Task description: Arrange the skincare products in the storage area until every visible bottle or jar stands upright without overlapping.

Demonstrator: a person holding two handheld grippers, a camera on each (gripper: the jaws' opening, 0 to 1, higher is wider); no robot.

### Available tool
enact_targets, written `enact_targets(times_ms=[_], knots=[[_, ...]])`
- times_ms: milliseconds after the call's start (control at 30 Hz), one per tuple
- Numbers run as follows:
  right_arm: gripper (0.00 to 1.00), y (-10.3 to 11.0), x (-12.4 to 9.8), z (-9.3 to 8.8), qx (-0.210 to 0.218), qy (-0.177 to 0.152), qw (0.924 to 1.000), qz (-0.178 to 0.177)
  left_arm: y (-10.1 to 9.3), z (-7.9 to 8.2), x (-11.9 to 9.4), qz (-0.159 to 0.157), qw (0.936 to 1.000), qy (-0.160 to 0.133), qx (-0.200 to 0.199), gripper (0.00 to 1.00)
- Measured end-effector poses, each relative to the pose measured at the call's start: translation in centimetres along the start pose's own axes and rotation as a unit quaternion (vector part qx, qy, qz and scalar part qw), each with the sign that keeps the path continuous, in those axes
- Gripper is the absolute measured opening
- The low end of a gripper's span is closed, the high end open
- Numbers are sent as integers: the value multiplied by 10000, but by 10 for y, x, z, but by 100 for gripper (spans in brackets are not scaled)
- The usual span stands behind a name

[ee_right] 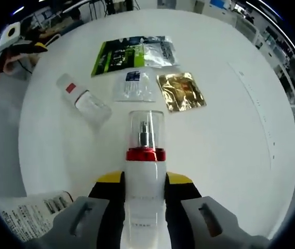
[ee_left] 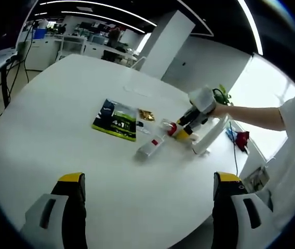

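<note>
My right gripper (ee_right: 145,181) is shut on a white pump bottle (ee_right: 145,161) with a red collar and clear cap, which points forward along the jaws over the white table (ee_right: 230,135). Ahead and to the left, a clear bottle (ee_right: 82,100) with a red label lies on its side. In the left gripper view the right gripper (ee_left: 185,126) holds that pump bottle (ee_left: 172,128) low over the table, just right of the lying bottle (ee_left: 150,148). My left gripper (ee_left: 150,179) is open with nothing between its fingers, well short of the products.
A green and black packet (ee_right: 132,52), a clear sachet (ee_right: 133,85) and a gold sachet (ee_right: 181,92) lie flat beyond the bottles. A white box (ee_left: 210,136) stands by the right gripper. A printed sheet (ee_right: 28,210) lies at the near left. A person's arm (ee_left: 251,115) reaches in.
</note>
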State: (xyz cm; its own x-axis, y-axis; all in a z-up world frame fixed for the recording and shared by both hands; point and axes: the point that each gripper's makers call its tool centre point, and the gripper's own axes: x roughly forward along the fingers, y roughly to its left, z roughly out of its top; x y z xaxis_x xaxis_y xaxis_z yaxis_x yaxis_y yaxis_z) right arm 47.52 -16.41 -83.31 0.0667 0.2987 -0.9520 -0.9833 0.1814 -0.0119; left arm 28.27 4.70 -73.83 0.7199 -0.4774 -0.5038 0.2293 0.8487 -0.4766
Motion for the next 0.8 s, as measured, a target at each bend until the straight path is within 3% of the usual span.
enact_targets(times_ms=[267,433,800], knots=[[28,-6,-8,-2,447,-372,9981,-184,1,2,-9,17,10000,-41,50,95],[28,-16,-30,-2,711,-646,9946,-383,4,2,-13,35,10000,-64,39,95],[27,-31,-71,-6,1174,-1192,9822,-858,-11,13,-12,-112,9997,-163,173,95]])
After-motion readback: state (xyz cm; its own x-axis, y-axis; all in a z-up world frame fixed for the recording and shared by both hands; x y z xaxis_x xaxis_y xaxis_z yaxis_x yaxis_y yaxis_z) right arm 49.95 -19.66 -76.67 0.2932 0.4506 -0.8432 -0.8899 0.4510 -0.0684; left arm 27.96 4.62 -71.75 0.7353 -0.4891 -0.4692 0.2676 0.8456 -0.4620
